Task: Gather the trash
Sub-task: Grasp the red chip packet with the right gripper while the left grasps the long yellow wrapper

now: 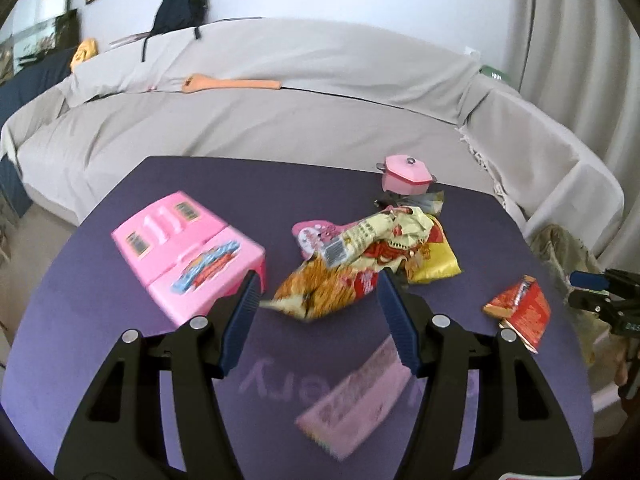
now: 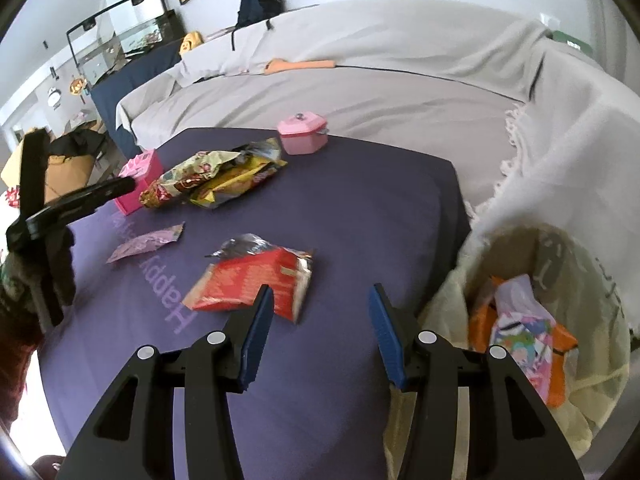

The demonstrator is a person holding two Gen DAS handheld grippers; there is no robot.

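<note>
A heap of crumpled snack wrappers [image 1: 372,256] lies mid-table on the purple cloth [image 1: 120,360]; it also shows in the right wrist view [image 2: 216,180]. My left gripper [image 1: 316,292] is open, its fingertips either side of the heap's orange wrapper [image 1: 320,292]. A red wrapper [image 1: 520,308] lies at the right, just ahead of my open, empty right gripper [image 2: 320,300], where it shows as a red wrapper [image 2: 252,284]. A flat pink wrapper [image 1: 356,396] lies near the table's front, also seen in the right wrist view [image 2: 146,242]. A cream trash bag [image 2: 560,312] holding wrappers hangs off the table's right.
A pink toy register [image 1: 188,252] stands left of the heap and a pink toy pot [image 1: 406,176] at the table's far edge. A grey-covered sofa [image 1: 280,112] runs behind the table. A backpack [image 1: 180,0] leans on the sofa back.
</note>
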